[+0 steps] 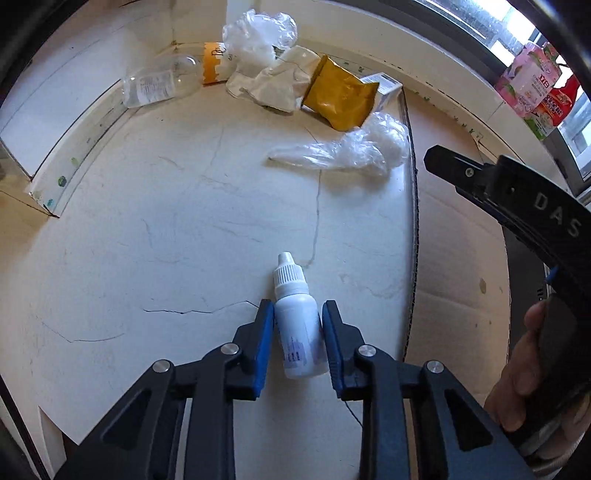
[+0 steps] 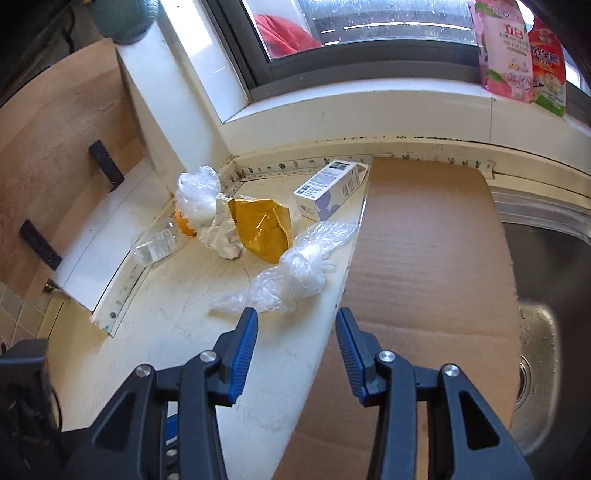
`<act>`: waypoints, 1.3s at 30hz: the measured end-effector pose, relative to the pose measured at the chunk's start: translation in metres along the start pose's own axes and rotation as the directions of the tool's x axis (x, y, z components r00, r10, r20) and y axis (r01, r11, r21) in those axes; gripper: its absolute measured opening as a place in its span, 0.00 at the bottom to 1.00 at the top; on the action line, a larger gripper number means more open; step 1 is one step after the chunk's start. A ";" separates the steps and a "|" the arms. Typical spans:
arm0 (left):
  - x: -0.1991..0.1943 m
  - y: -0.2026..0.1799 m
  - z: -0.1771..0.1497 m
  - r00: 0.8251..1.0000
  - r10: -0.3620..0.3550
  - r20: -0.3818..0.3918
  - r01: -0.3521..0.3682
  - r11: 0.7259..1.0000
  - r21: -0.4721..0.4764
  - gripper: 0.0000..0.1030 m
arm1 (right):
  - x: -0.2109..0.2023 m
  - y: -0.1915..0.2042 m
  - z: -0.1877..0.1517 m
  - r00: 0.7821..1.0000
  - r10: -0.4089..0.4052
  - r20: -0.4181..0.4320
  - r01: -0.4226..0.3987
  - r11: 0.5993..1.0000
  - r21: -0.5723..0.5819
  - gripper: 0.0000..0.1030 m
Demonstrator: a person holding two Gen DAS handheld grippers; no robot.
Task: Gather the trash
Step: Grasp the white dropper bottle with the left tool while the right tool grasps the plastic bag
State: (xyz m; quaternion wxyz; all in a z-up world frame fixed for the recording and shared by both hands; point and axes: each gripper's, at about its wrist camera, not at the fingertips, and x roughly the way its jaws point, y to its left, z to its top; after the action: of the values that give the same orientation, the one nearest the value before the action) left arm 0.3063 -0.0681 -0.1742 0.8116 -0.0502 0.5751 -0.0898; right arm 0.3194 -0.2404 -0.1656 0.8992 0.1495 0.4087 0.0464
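A small white dropper bottle (image 1: 297,314) lies on the white counter between the blue pads of my left gripper (image 1: 297,308), which closes on its body. A crumpled clear plastic bag (image 1: 347,149) lies further ahead; it also shows in the right wrist view (image 2: 291,271), just beyond my right gripper (image 2: 296,318), which is open and empty. At the back lie a yellow foil pouch (image 1: 338,92) (image 2: 260,227), crumpled white paper (image 1: 275,86) (image 2: 221,236), another clear bag (image 1: 258,31) (image 2: 195,192), an empty clear bottle with an orange label (image 1: 166,81) (image 2: 157,245) and a small white carton (image 2: 328,186).
A sheet of brown cardboard (image 2: 424,266) (image 1: 458,258) covers the counter to the right, with a steel sink (image 2: 546,295) beyond it. Pink and red pouches (image 2: 517,48) stand on the window sill. A wall and white ledge (image 1: 66,122) close the left side.
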 end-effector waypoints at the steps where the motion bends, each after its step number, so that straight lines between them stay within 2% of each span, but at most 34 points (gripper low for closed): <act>1: -0.003 0.007 0.003 1.000 0.002 0.011 -0.001 1.000 -0.013 0.23 | 0.005 0.001 0.002 1.000 0.000 -0.007 0.000 1.000 0.002 0.43; 7: -0.016 0.048 0.018 0.998 -0.020 0.054 0.027 0.992 -0.120 0.23 | 0.036 0.006 0.016 0.999 -0.005 -0.047 0.005 1.000 0.009 0.43; 17: -0.016 0.072 0.026 0.998 -0.006 0.065 0.014 0.993 -0.120 0.23 | 0.083 0.016 0.030 0.988 -0.102 -0.119 0.093 0.992 -0.083 0.43; 19: -0.016 0.074 0.027 0.998 0.002 0.066 0.006 0.993 -0.119 0.23 | 0.087 0.014 0.030 0.990 -0.082 -0.117 0.074 0.995 -0.067 0.37; 20: -0.016 0.076 0.028 0.998 0.004 0.066 0.005 0.992 -0.123 0.23 | 0.088 0.013 0.031 0.990 -0.072 -0.117 0.065 0.996 -0.065 0.23; 22: -0.017 0.078 0.028 0.998 0.006 0.067 0.002 0.991 -0.132 0.23 | 0.089 0.010 0.033 0.991 -0.055 -0.125 0.048 0.997 -0.058 0.17; 25: -0.021 0.079 0.026 0.997 0.016 0.076 -0.005 0.990 -0.138 0.23 | 0.079 0.003 0.034 0.993 -0.030 -0.117 0.027 0.999 -0.032 0.08; 26: -0.023 0.079 0.024 0.997 0.020 0.080 -0.009 0.990 -0.139 0.23 | 0.074 -0.001 0.034 0.993 -0.014 -0.117 0.011 1.000 -0.021 0.01; 34: -0.060 0.070 -0.018 0.991 0.066 0.117 -0.044 0.983 -0.179 0.23 | 0.004 0.000 0.013 0.992 0.092 -0.080 -0.093 0.996 -0.001 0.01; 39: -0.103 0.062 -0.067 0.978 0.102 0.181 -0.057 0.970 -0.237 0.23 | -0.058 0.010 -0.020 0.983 0.168 -0.075 -0.172 0.984 -0.053 0.01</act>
State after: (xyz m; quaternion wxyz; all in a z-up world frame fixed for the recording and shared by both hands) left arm 0.2149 0.0155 -0.1127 0.8548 -0.1294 0.5023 0.0157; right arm 0.2664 -0.2386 -0.1334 0.8810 0.1552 0.4244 0.1402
